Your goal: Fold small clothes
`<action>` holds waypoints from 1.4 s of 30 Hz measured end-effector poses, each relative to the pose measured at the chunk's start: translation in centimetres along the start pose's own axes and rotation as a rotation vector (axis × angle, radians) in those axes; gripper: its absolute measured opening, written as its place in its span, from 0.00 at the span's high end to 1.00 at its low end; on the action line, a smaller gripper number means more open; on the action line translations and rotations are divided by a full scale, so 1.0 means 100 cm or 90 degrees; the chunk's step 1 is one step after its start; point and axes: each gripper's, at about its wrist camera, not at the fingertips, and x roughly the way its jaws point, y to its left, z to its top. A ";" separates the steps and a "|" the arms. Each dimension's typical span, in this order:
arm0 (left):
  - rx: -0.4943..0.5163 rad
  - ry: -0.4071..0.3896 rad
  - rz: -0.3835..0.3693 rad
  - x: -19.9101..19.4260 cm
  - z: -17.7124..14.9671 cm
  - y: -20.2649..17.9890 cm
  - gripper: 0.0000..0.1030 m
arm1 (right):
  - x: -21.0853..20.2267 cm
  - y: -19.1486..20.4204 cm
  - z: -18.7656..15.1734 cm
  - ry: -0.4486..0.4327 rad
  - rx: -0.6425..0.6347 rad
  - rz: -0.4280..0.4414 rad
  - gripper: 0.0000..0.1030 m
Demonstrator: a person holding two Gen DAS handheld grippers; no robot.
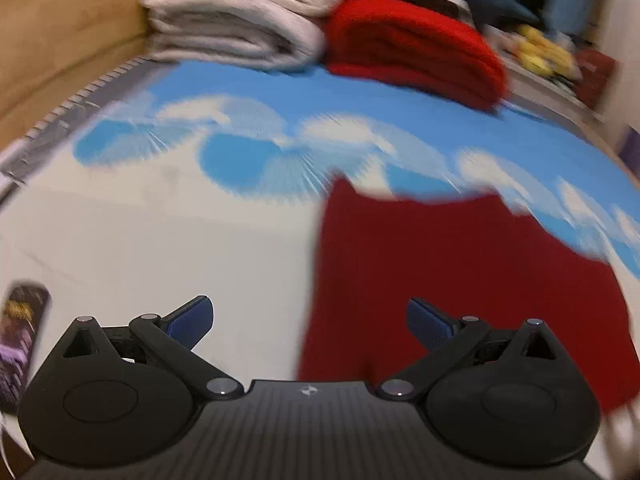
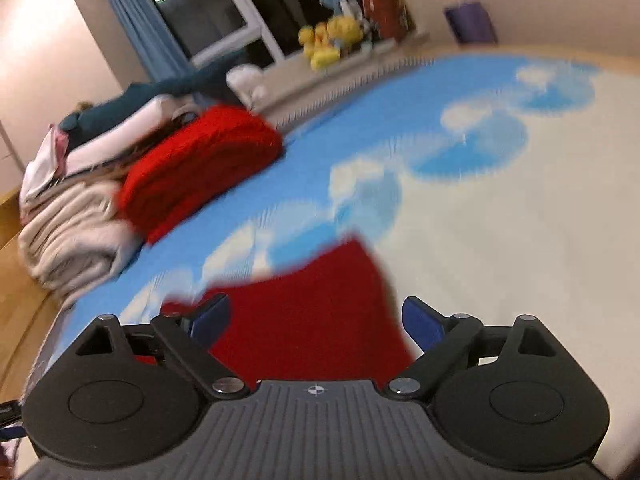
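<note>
i read this as the gap between folds: the dark red garment (image 1: 460, 280) lies flat on the bed (image 1: 160, 232), on the pale part of the blue-and-white cloud cover, and neither tool has hold of it. the left gripper (image 1: 310, 320) has its fingers spread wide with nothing between them — the cloth sits under and to the right of it in the left wrist view. the right gripper (image 2: 316, 320) is also released, its fingers standing apart with the red cloth showing below them, not pinched by either pad. both views are smeared, so i cannot tell how many folds the piece already has, nor whether its edges line up.

at the far end of the bed sit a folded bright red blanket (image 1: 416, 48) and a stack of pale folded blankets (image 1: 236, 12), well apart from the garment.

next, i judge, i need steadier views, then to pick one edge of the garment with each set of fingers — low enough to catch the cloth and not the bed cover — and carry it over onto the opposite edge.
</note>
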 end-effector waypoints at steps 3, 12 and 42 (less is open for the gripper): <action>0.036 0.023 -0.009 -0.015 -0.047 -0.003 0.00 | -0.020 -0.001 -0.041 0.048 -0.005 0.006 0.10; -0.017 -0.026 0.062 -0.049 -0.099 0.004 0.00 | -0.061 0.008 -0.099 0.071 -0.080 0.034 0.10; -0.011 -0.002 0.093 -0.036 -0.109 0.001 0.00 | -0.058 -0.024 -0.104 0.095 0.016 0.014 0.10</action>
